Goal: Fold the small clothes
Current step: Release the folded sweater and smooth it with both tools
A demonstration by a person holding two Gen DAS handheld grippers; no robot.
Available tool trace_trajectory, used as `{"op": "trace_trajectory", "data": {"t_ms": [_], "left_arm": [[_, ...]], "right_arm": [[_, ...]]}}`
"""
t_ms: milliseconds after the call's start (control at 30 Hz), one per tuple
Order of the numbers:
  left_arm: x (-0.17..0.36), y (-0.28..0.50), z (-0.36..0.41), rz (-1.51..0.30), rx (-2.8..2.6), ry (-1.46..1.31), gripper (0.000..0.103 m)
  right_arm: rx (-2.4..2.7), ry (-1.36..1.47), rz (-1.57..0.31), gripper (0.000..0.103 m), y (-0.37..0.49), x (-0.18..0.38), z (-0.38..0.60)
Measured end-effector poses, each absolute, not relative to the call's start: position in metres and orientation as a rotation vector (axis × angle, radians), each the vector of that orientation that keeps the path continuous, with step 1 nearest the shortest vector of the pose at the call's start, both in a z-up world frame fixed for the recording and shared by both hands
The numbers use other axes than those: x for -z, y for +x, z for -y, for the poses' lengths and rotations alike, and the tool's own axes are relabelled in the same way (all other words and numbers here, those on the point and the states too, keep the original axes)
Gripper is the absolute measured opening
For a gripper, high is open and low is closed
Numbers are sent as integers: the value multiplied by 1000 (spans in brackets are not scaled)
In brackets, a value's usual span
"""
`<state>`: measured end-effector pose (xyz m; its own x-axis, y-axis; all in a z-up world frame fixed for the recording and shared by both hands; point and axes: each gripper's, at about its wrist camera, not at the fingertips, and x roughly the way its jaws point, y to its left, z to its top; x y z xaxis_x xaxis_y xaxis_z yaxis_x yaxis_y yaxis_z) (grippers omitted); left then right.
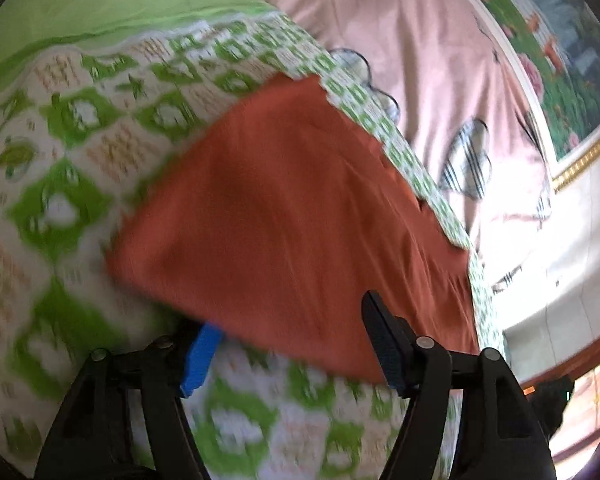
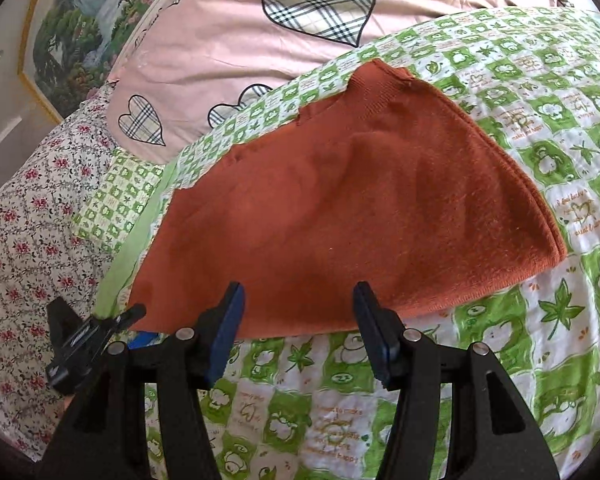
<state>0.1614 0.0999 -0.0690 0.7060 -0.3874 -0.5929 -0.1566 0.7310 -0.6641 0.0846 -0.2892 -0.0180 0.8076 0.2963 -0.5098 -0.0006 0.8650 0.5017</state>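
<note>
A rust-orange knit garment [image 1: 292, 216] lies folded flat on the green-and-white patterned blanket [image 1: 60, 152]. It also shows in the right wrist view [image 2: 348, 208], where its folded edges form a neat stack at the right. My left gripper [image 1: 292, 340] is open at the garment's near edge, its fingers straddling the hem; this view is blurred. My right gripper [image 2: 300, 320] is open at the near hem, its fingertips [image 2: 232, 312] level with the edge and holding nothing. The left gripper [image 2: 100, 328] shows at the garment's left corner in the right wrist view.
A pink quilt with plaid hearts [image 2: 260, 32] lies beyond the blanket. A floral sheet [image 2: 28, 208] covers the left side. A framed landscape picture [image 2: 72, 28] hangs on the wall behind. The blanket's edge [image 1: 452, 216] drops off toward the pink quilt [image 1: 440, 60].
</note>
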Motion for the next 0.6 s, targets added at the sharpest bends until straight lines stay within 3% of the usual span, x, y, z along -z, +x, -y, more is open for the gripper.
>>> {"op": "trace_trajectory", "data": {"t_ms": [233,267,367,400,600], "left_arm": [[68,191,-117,-748,39,-800,58],[67,192,-117,-748,36,-794,52],[63,196,-112,-748,64,-772,21],[60,196,-108,-745,72,-755,16],[22,191,-73,-683,145,-645,10]], "right_arm": [[-166,531,-601,58,88,14,298],[-168,533,-599,58,89,14,300],[-167,541,-596,58,91,12,306],[-167,541,-593,58,92,11,308],[-170,561,-578,58,96,4,325]]}}
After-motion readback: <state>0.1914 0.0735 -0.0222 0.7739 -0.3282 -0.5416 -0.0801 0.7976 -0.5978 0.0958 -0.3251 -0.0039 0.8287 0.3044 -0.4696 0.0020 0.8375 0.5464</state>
